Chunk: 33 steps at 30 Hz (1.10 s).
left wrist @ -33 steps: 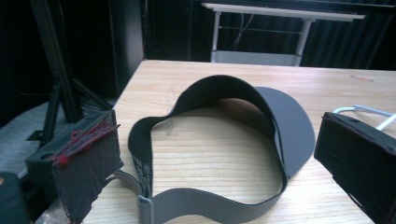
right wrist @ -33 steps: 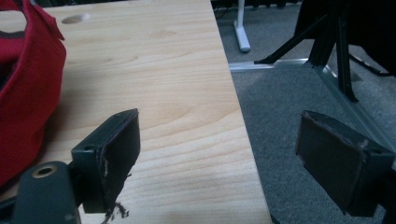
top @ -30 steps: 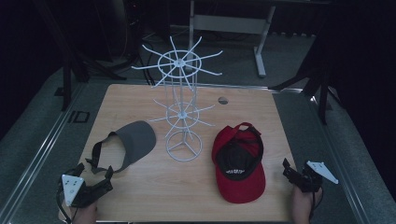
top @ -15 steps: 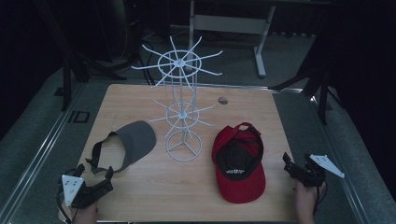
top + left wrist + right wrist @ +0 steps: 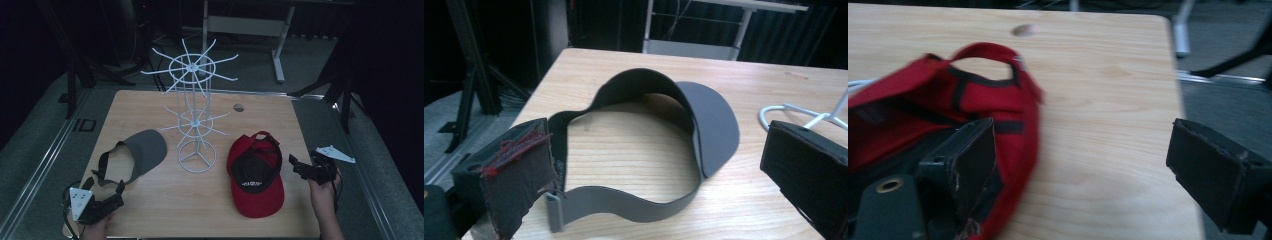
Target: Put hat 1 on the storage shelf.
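Since a second ago my right tongs have swung in toward the cap, while my left tongs have stayed at the near-left corner; both stand wide open, holding nothing. From largest down: the wooden surface carries a white wire display rack upright at its middle; a red baseball cap lies upside down right of the rack's base, one right jaw close against its rim in the right gripper view; a grey visor lies flat left of the rack, framed between my left jaws. I judge the risks thus: closing on the cap's soft rim could bunch or drag it; lifting either hat carelessly could snag the rack's thin arms and tip it.
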{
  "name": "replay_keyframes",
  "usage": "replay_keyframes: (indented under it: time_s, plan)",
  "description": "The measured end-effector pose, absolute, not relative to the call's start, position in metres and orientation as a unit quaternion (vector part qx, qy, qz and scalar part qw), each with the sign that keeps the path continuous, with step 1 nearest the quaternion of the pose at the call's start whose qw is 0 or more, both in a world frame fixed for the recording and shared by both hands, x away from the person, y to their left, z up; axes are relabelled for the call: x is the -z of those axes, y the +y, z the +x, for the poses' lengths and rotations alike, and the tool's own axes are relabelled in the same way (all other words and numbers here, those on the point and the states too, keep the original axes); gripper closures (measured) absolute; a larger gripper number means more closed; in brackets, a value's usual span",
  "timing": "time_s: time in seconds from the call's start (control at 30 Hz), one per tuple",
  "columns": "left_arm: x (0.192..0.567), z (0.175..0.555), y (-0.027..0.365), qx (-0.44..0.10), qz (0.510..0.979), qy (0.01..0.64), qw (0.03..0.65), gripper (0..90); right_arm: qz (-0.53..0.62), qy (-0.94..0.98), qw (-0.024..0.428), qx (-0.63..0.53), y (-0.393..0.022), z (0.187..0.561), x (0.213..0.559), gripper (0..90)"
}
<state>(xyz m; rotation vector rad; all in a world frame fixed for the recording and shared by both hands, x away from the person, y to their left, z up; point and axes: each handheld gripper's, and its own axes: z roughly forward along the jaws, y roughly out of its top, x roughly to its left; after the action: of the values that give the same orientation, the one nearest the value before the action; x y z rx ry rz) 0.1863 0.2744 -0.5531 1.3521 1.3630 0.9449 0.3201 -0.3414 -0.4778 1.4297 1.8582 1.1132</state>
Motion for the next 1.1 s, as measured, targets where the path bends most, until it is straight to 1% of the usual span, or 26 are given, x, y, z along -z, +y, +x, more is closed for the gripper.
replay_keyframes:
  time_s: [0.1, 0.27, 0.43, 0.47, 0.5, 0.57, 0.6, 0.7, 0.73, 0.77, 0.83, 0.93, 1.1]
  plan:
    - [0.553, 0.187, 0.272, -0.383, 0.561, 0.557, 0.477, 0.7, 0.516, 0.703, 0.259, -0.415, -0.334, 0.329, 0.477, 12.5]
    - [0.552, 0.187, 0.272, -0.369, 0.564, 0.564, 0.477, 0.7, 0.505, 0.718, 0.211, -0.43, -0.326, 0.347, 0.48, 12.7]
    - [0.55, 0.187, 0.271, -0.37, 0.567, 0.559, 0.479, 0.7, 0.489, 0.735, 0.208, -0.422, -0.314, 0.36, 0.483, 12.9]
    - [0.55, 0.187, 0.27, -0.37, 0.571, 0.557, 0.477, 0.7, 0.48, 0.747, 0.216, -0.405, -0.306, 0.369, 0.486, 14.7]
    - [0.55, 0.187, 0.269, -0.369, 0.573, 0.556, 0.476, 0.7, 0.48, 0.747, 0.216, -0.405, -0.306, 0.369, 0.486, 14.7]
    - [0.55, 0.187, 0.269, -0.369, 0.574, 0.555, 0.475, 0.7, 0.472, 0.756, 0.222, -0.396, -0.301, 0.378, 0.49, 19.8]
    - [0.55, 0.187, 0.269, -0.368, 0.575, 0.555, 0.476, 0.7, 0.472, 0.756, 0.222, -0.396, -0.301, 0.378, 0.49, 19.8]
    - [0.551, 0.188, 0.269, -0.366, 0.575, 0.556, 0.476, 0.7, 0.468, 0.77, 0.219, -0.374, -0.293, 0.386, 0.5, 26.0]
    - [0.55, 0.187, 0.269, -0.366, 0.575, 0.556, 0.476, 0.7, 0.468, 0.773, 0.219, -0.368, -0.291, 0.388, 0.503, 26.3]
    - [0.55, 0.187, 0.269, -0.366, 0.575, 0.556, 0.476, 0.7, 0.466, 0.776, 0.222, -0.362, -0.289, 0.389, 0.506, 28.4]
    - [0.55, 0.187, 0.269, -0.366, 0.575, 0.556, 0.476, 0.7, 0.461, 0.783, 0.22, -0.356, -0.286, 0.39, 0.509, 29.8]
    - [0.55, 0.187, 0.269, -0.367, 0.577, 0.553, 0.476, 0.7, 0.451, 0.799, 0.226, -0.326, -0.276, 0.39, 0.521, 37.1]
    - [0.55, 0.187, 0.268, -0.364, 0.578, 0.553, 0.476, 0.7, 0.448, 0.809, 0.228, -0.304, -0.27, 0.388, 0.531, 40.5]
